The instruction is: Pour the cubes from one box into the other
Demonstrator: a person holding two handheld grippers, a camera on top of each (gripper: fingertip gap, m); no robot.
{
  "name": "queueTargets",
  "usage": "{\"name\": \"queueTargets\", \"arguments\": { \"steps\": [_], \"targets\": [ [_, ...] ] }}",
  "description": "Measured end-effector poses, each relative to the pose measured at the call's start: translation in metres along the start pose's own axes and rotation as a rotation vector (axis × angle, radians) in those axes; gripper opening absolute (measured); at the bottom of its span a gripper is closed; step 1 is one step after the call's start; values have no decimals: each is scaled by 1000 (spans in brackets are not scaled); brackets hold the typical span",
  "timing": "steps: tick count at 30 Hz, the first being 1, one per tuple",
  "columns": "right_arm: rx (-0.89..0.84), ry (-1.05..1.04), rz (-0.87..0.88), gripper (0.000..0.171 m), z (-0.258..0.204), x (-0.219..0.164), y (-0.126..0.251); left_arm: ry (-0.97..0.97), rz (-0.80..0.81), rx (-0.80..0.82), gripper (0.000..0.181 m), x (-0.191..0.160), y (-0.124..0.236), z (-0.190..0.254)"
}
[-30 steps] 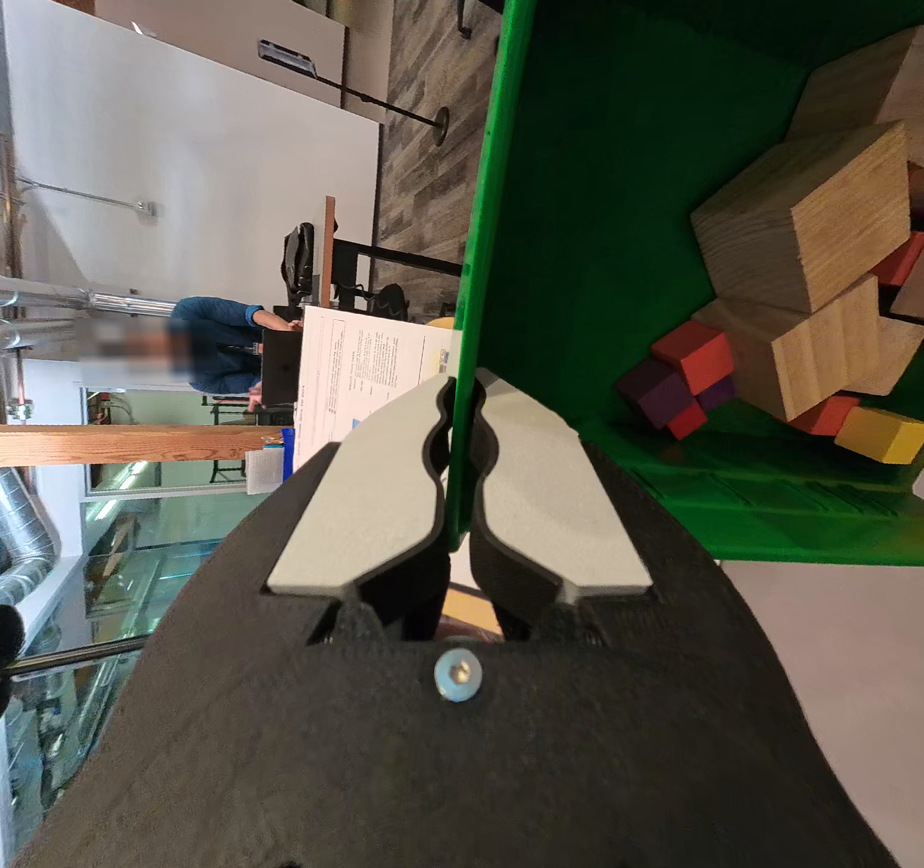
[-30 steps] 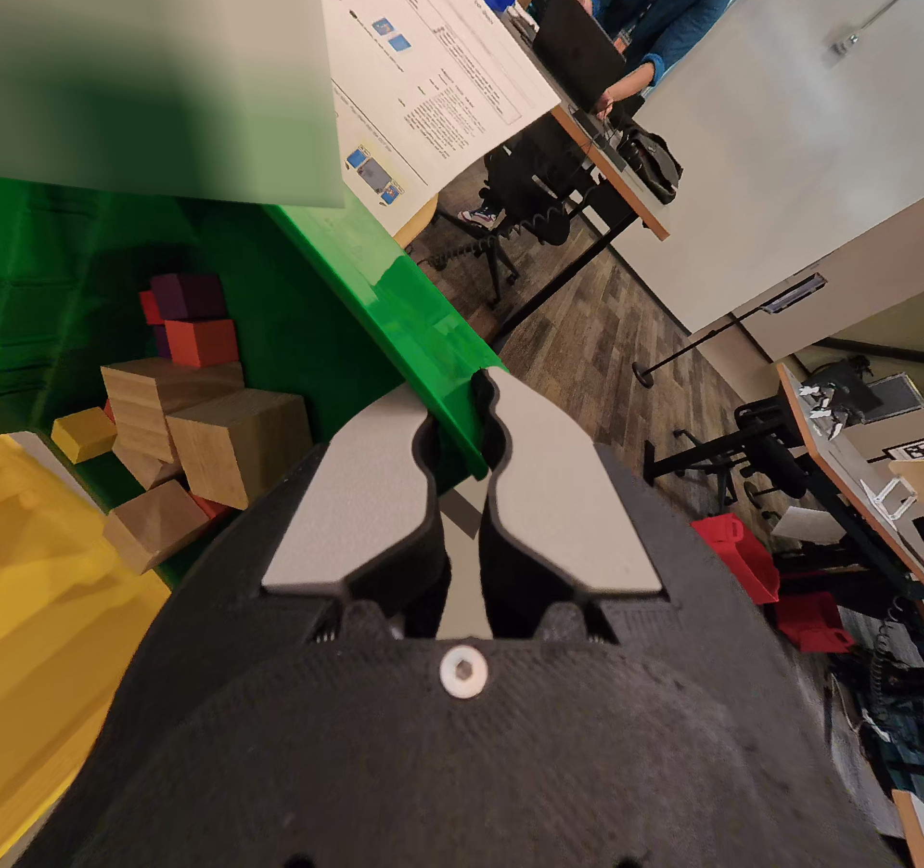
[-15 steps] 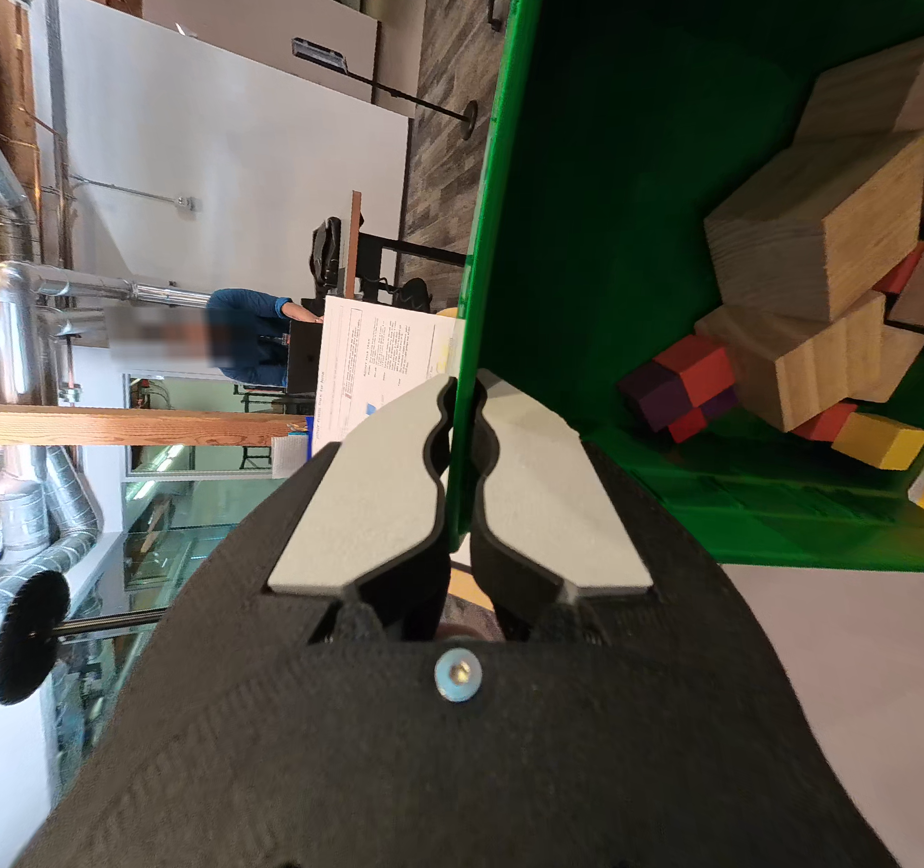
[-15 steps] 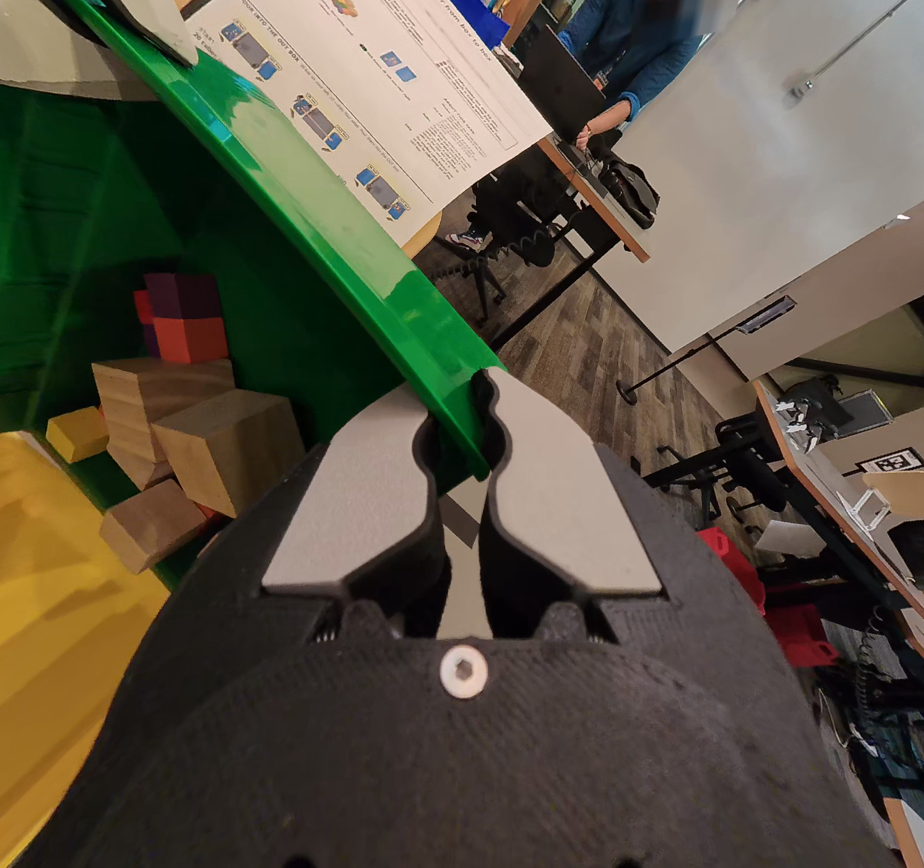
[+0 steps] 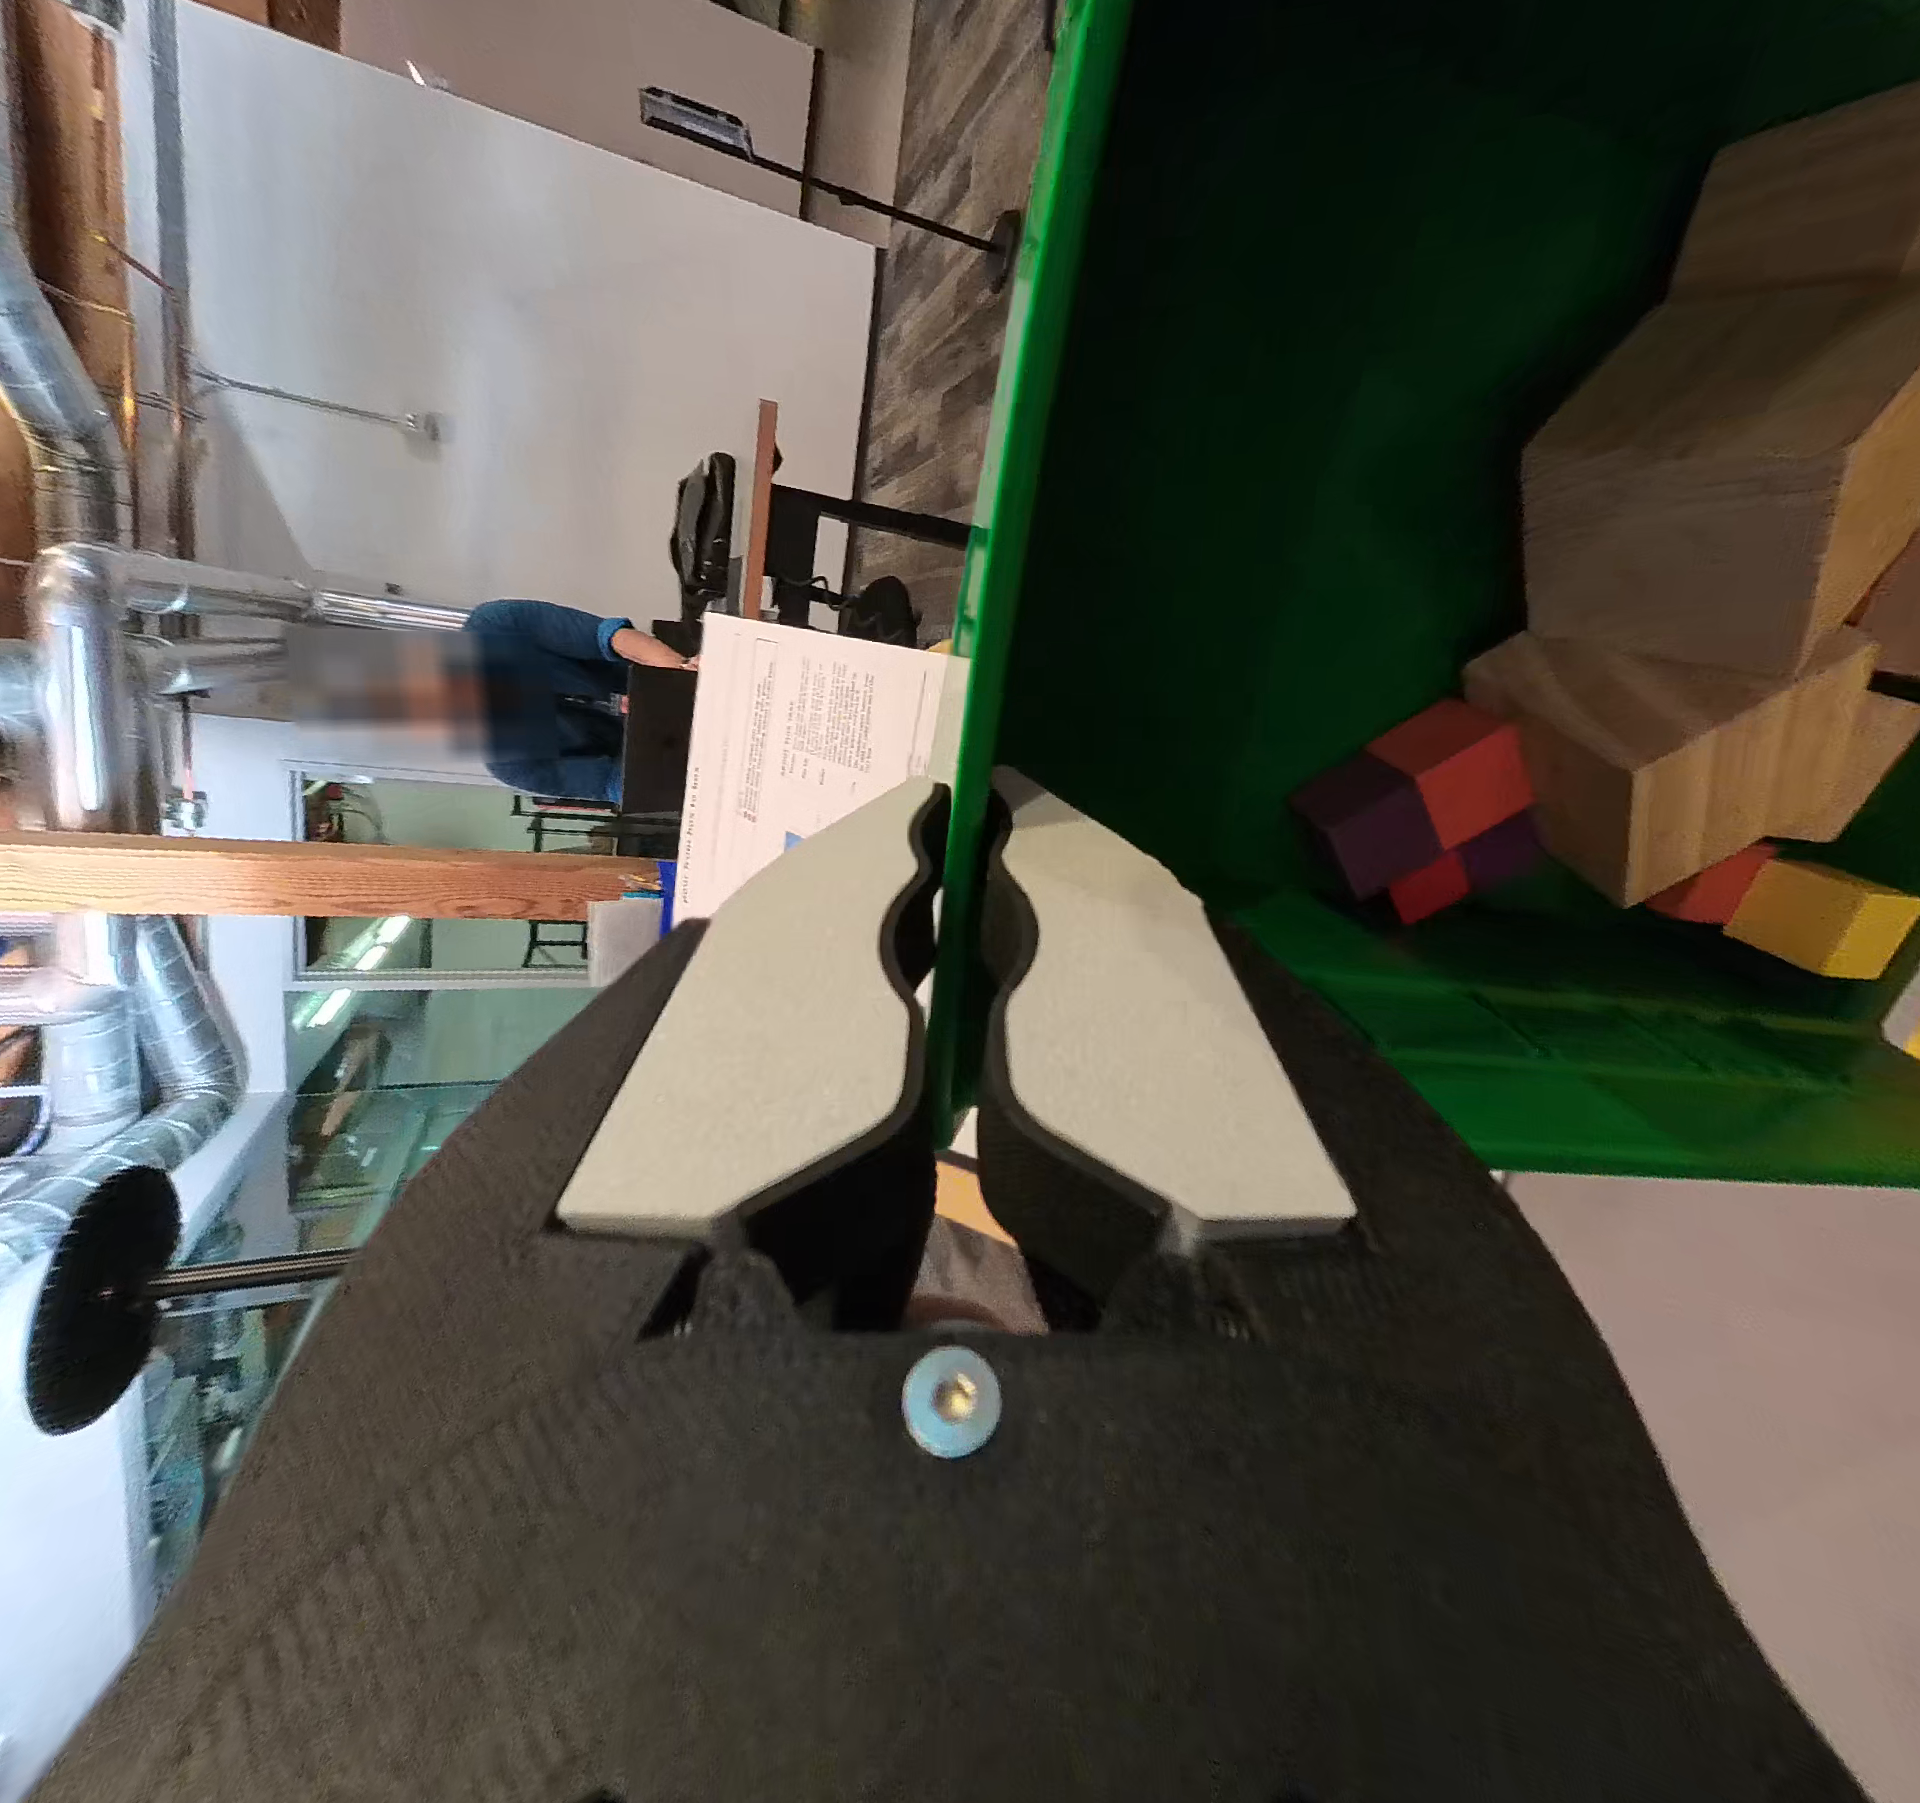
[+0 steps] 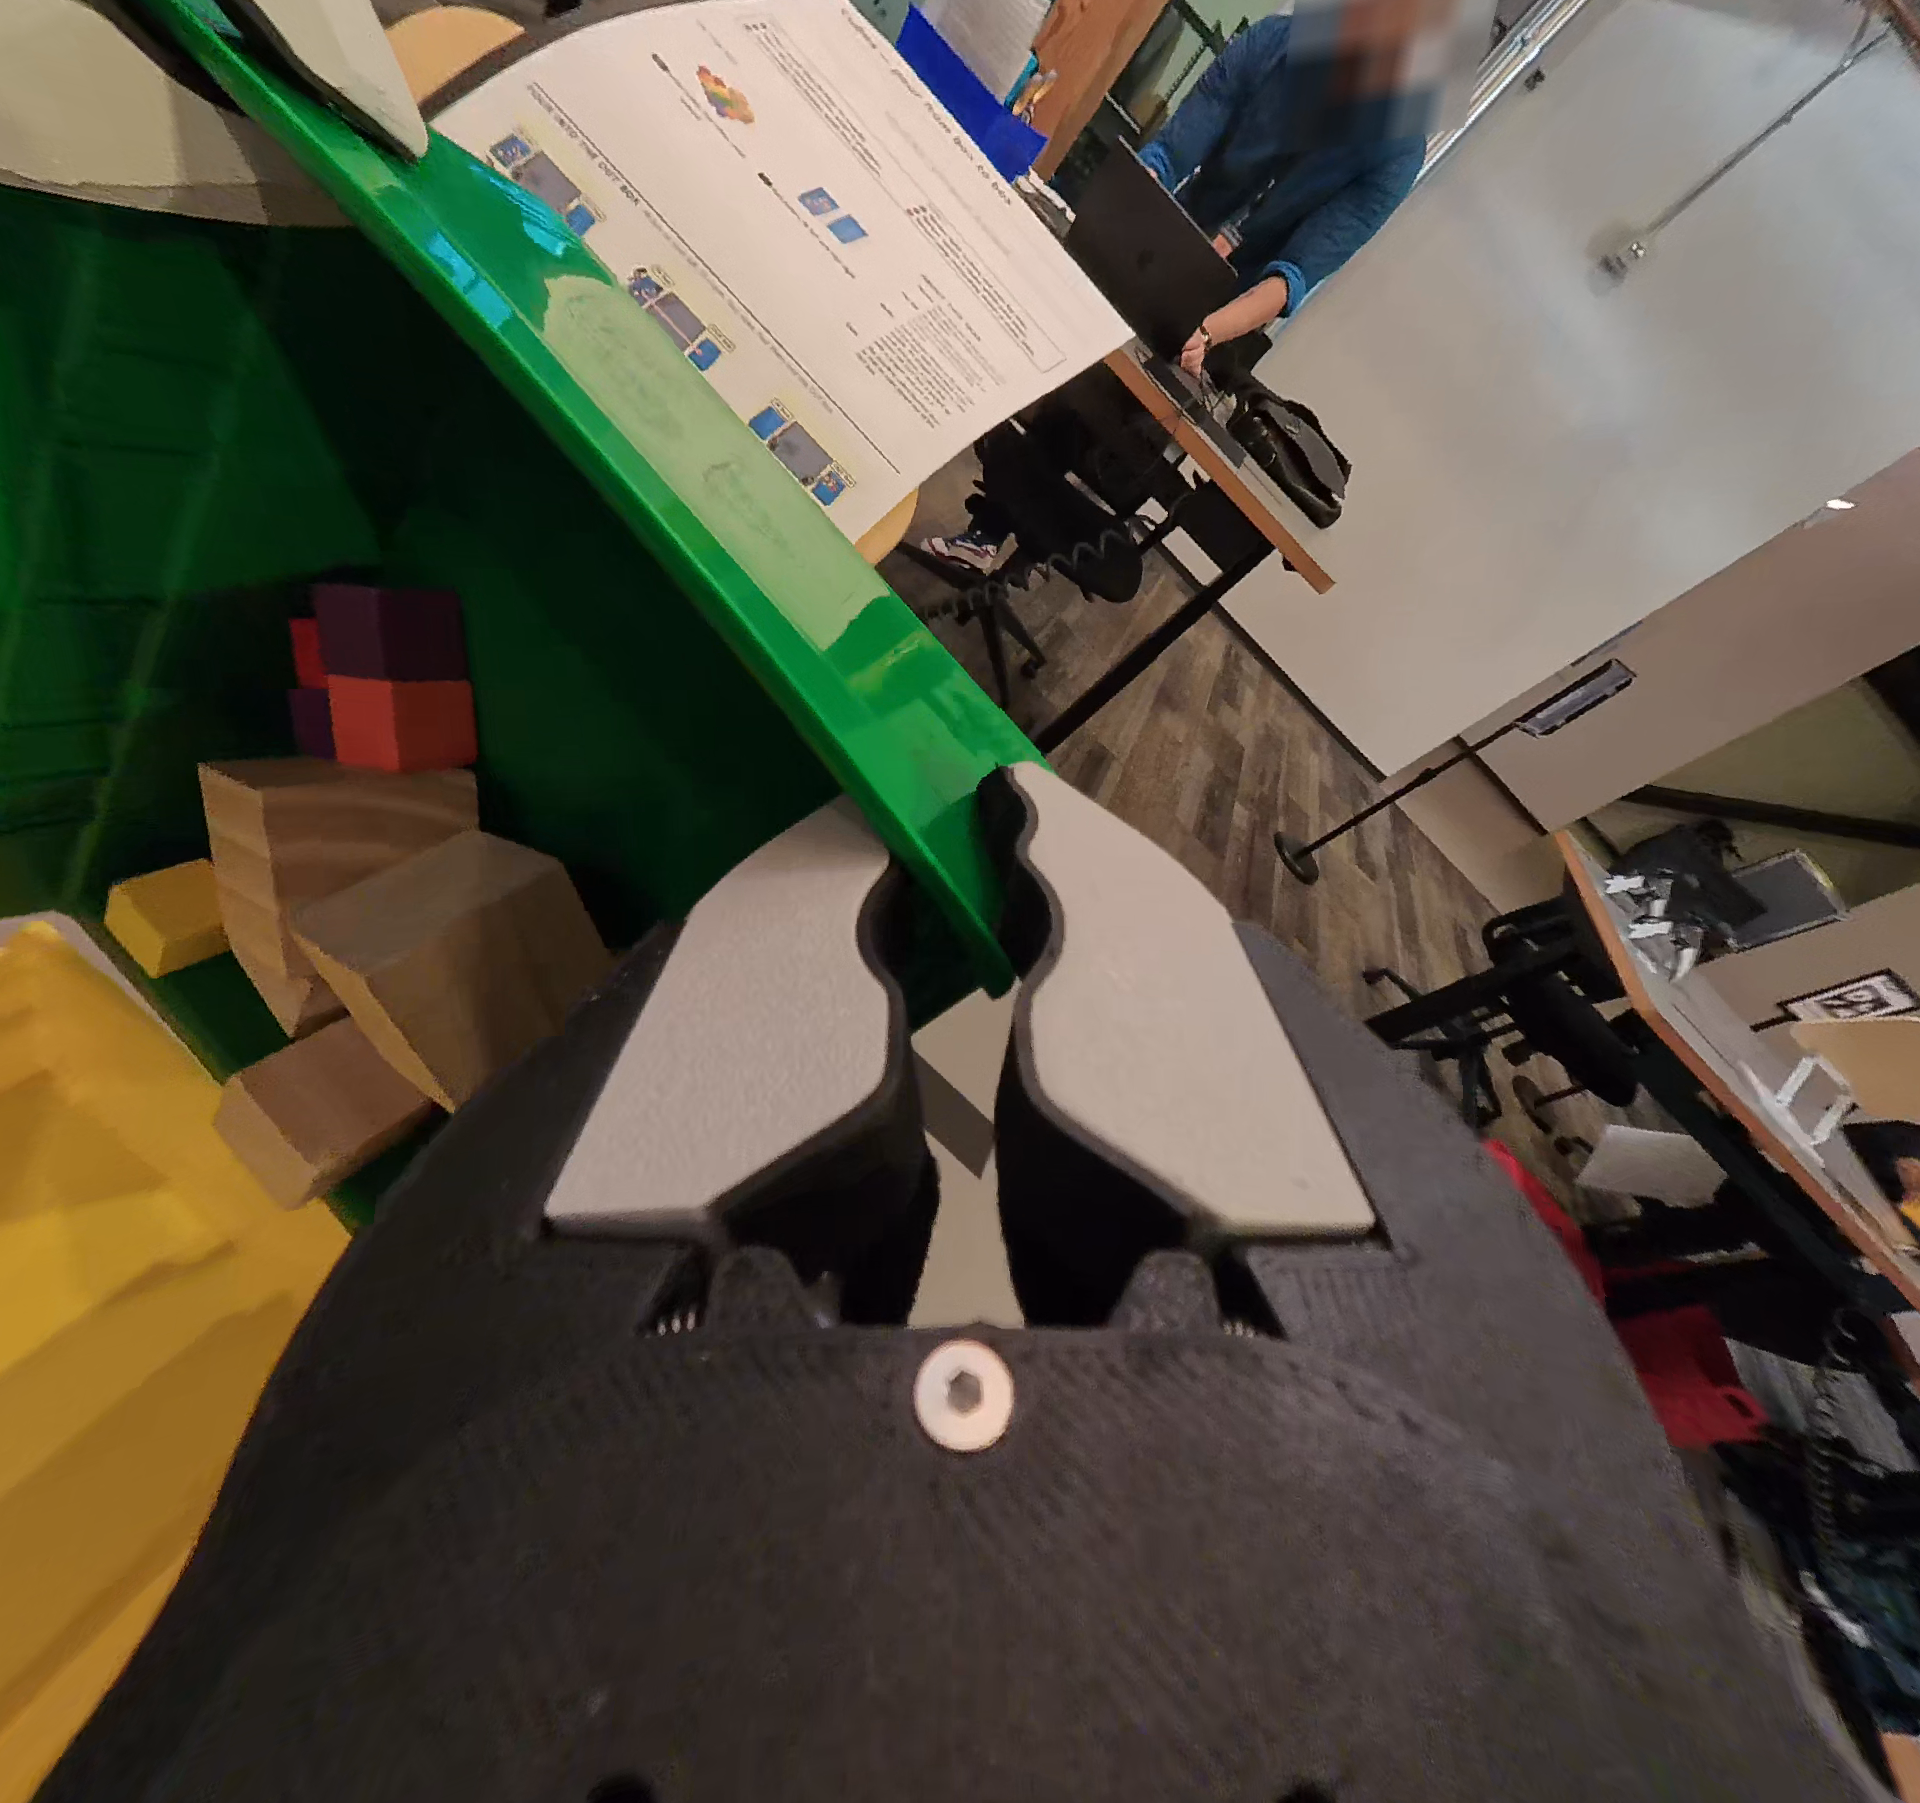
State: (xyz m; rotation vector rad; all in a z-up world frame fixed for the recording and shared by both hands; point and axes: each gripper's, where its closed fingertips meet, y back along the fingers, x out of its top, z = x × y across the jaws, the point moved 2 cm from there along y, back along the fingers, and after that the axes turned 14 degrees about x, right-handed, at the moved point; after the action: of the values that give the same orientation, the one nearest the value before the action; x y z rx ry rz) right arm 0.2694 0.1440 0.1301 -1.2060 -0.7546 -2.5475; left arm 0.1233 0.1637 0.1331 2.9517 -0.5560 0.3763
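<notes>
Both grippers hold a green box tipped steeply on its side. My left gripper is shut on one end of its rim. My right gripper is shut on the other end of the same rim; the left gripper shows at the far end in this view. Inside, large wooden blocks and small red, purple and yellow cubes are heaped in the low corner. In the right wrist view the blocks lie at the box's mouth, just above a yellow box.
A white table surface lies under the green box. A printed paper sheet stands behind the box. A person in a blue top sits at a desk with a laptop farther back. Chairs, desks and red bins stand on the wood floor at right.
The green box has tilted further and the views have swung with it. The wooden blocks and cubes have slid lower toward the yellow box. Both grippers stay shut on the rim.
</notes>
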Motion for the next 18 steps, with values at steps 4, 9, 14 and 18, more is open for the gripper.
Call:
{"name": "queueTargets", "arguments": {
  "steps": [4,9,14,18],
  "targets": [
    [-24,16,31,8,0,7,8,18,31,22,2,3,4,-5],
    [-13,5,23,4,0,5,5,19,16,11,3,2,2,-4],
    [-11,-2,2,4,-1,4,1,8,5,4,3,-1,1,-3],
    [-13,-2,-6,4,-2,2,1,-8,3,11,3,-2,0,-1]
  ]
}}
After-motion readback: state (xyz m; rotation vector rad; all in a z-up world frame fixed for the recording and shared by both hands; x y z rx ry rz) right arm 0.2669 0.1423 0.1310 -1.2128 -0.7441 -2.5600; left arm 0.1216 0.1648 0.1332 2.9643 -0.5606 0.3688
